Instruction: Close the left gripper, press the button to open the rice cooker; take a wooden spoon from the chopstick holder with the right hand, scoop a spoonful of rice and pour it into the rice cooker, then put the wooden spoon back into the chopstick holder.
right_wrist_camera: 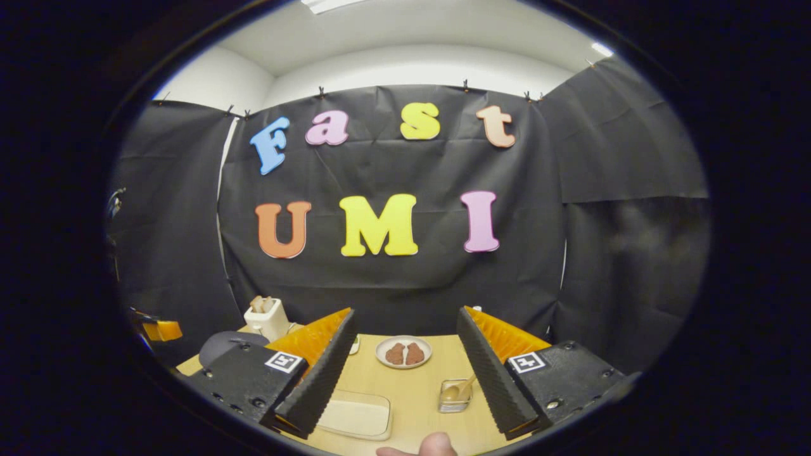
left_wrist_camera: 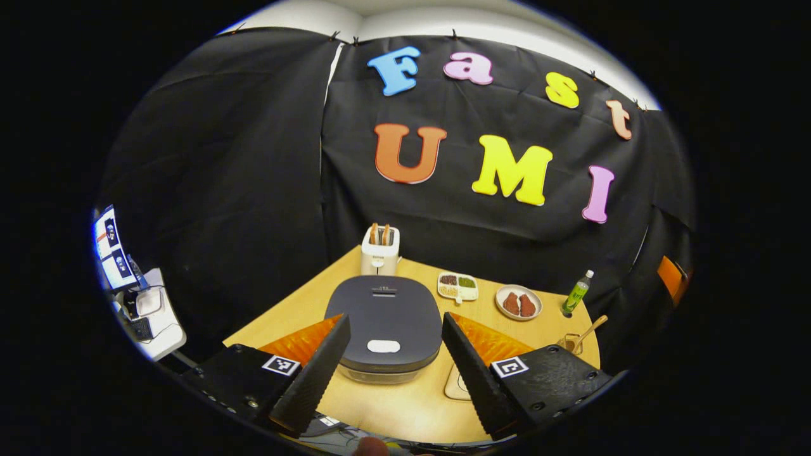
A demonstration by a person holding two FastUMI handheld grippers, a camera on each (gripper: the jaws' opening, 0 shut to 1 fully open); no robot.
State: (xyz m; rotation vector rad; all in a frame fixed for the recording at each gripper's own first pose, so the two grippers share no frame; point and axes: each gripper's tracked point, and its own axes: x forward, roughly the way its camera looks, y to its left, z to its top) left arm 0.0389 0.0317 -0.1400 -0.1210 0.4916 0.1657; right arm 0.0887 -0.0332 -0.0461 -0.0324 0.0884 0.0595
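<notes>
The rice cooker [left_wrist_camera: 384, 329] is seen on the table [left_wrist_camera: 405, 405] in the left gripper view, its dark lid shut and a pale button [left_wrist_camera: 383, 346] on the near edge of the lid. Behind it a toaster [left_wrist_camera: 380, 250] is stood with two slices of bread in its slots. To the right of the toaster a divided tray [left_wrist_camera: 457, 286] is filled with dark, green and pale grains, each in its own compartment, and a plate [left_wrist_camera: 518, 302] beside it is loaded with two brown pieces. A green bottle [left_wrist_camera: 578, 293] is set upright near the table's far right edge.

The chopstick holder [right_wrist_camera: 455, 396], a small clear container, is seen in the right gripper view with the wooden spoon [right_wrist_camera: 461, 389] leaned inside it. A flat pale dish [right_wrist_camera: 355, 415] is laid to its left.

The left hand-held gripper [left_wrist_camera: 396, 373] is held above the near side of the rice cooker, fingers spread wide and touching nothing. The right hand-held gripper [right_wrist_camera: 405, 386] is held level over the table, also spread wide, with the chopstick holder just inside its right finger. A fingertip [right_wrist_camera: 437, 444] is visible at the bottom edge.
</notes>
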